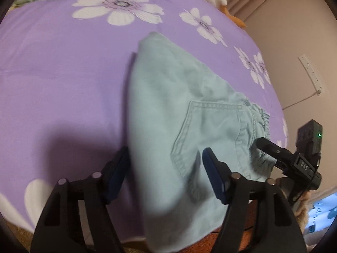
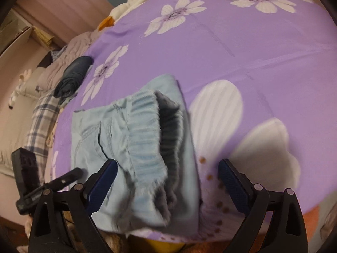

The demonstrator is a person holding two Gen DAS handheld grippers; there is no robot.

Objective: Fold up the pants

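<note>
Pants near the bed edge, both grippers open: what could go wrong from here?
1. The light blue pants overhang the near edge of the purple sheet; a tug could slide them off.
2. The left gripper and right gripper are both open, so the fold may spring loose.
3. The gathered waistband is bulky and might grip unevenly.
</note>
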